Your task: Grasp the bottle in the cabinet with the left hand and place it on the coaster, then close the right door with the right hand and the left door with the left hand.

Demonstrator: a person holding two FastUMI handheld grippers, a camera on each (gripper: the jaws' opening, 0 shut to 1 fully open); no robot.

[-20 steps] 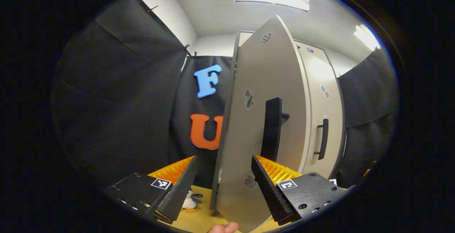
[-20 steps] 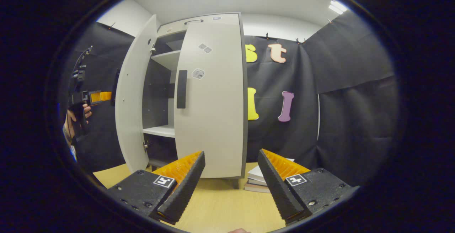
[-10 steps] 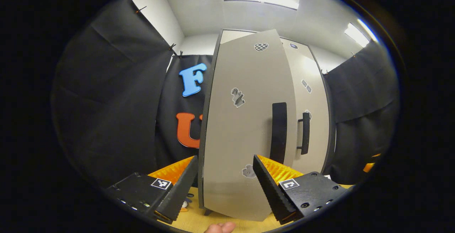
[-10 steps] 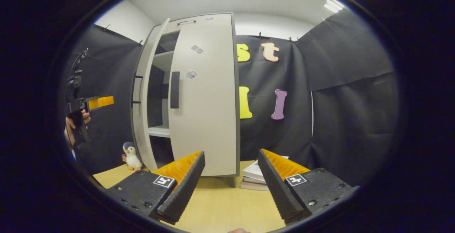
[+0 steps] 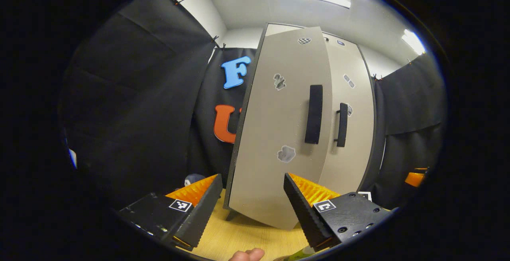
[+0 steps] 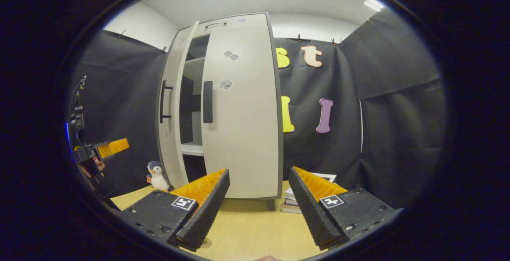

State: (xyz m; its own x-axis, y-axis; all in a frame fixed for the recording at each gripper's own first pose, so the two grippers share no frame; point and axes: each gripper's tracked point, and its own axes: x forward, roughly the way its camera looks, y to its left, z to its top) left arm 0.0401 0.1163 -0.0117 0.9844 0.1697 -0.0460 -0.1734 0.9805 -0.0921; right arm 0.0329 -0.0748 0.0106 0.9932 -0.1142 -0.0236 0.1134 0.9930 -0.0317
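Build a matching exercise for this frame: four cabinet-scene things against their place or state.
Things:
1. pale grey left cabinet door
2. pale grey right cabinet door
3. small plush penguin
4. stack of books

States:
A. on the table, right of the cabinet
B. shut flat
C. ajar, shelves visible behind
D. on the table, left of the cabinet

Pairs: 1-C, 2-B, 3-D, 4-A

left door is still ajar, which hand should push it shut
Left. The left tongs face the left door up close, open and empty; the right tongs face the shut right door.
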